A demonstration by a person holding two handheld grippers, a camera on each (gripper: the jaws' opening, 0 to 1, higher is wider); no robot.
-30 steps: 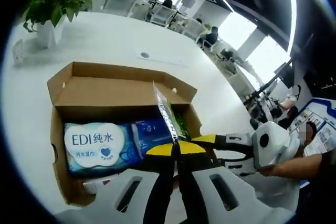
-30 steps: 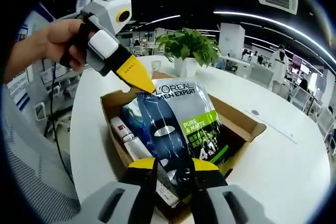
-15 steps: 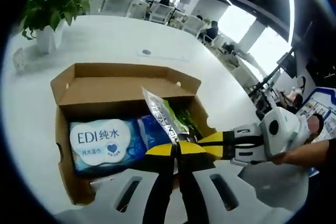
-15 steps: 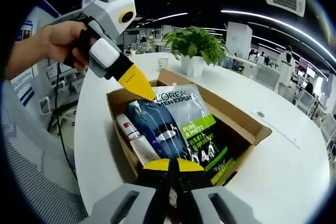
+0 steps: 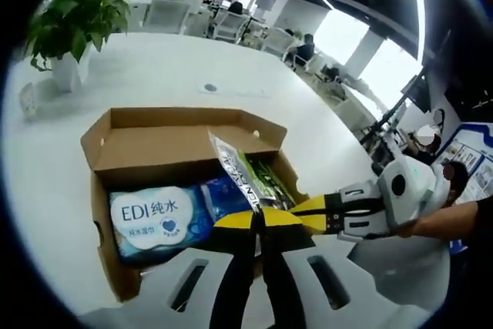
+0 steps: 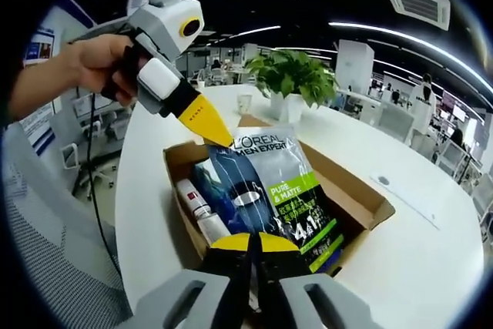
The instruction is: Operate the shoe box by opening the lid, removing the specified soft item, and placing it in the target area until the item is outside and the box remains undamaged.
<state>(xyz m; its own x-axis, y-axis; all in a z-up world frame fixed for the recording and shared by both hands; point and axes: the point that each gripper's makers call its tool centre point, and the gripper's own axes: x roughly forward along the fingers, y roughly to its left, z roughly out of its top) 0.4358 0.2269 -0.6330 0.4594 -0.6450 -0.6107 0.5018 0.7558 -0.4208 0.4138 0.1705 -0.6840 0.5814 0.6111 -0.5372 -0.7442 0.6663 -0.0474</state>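
Left gripper (image 5: pixel 258 217): yellow-tipped jaws closed together, pinching the near edge of the pouch.
Pouch (image 5: pixel 245 180): grey and green soft pack, seen edge-on, tilted above the box's right half.
Right gripper (image 5: pixel 320 209): enters from the right, its yellow tips at the pouch's lower edge; a hand (image 5: pixel 454 217) holds it.
Shoe box (image 5: pixel 173 135): brown cardboard, lid folded back, on the white table (image 5: pixel 154 67).
Wipes pack (image 5: pixel 154 213): blue, labelled EDI, lying inside on the left.
Potted plant (image 5: pixel 73 25): far left of the table.

Grey-green pouch (image 6: pixel 273 182), top: "L'OREAL MEN EXPERT"
Pouch, green band: "PURE & MATTE"
Pouch, lower part: large "4" and "1"; the smaller print is unreadable
Blue wipes pack (image 5: pixel 166 217), white label: "EDI 纯水", with a blue heart mark beneath
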